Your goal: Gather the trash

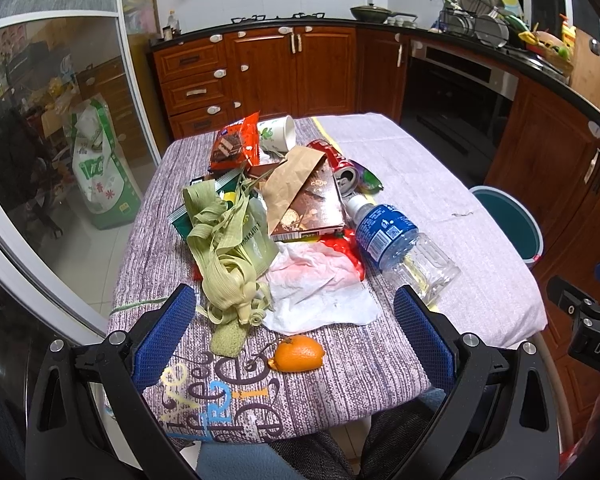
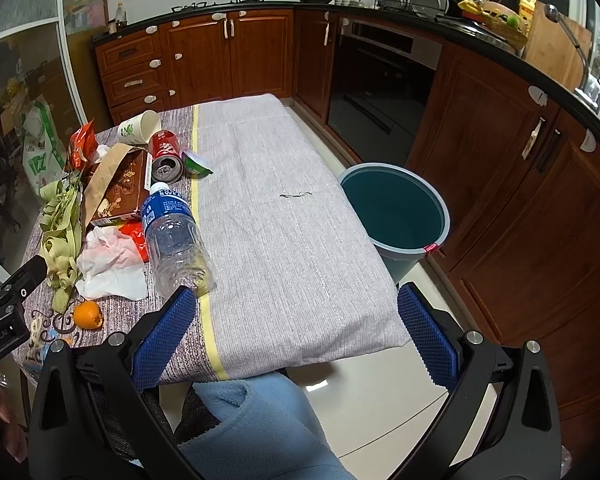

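Observation:
A heap of trash lies on the cloth-covered table: green leaf strips, a crumpled white tissue, a brown box under a paper bag, a red snack wrapper, a paper cup, a red can, and a clear plastic bottle with a blue label. An orange peel lies nearest. My left gripper is open, above the peel. My right gripper is open over the table's near edge, beside the bottle. A teal bin stands on the floor right of the table.
Wooden kitchen cabinets and an oven line the back and right. A glass sliding door is on the left. A green and white sack stands on the floor left of the table.

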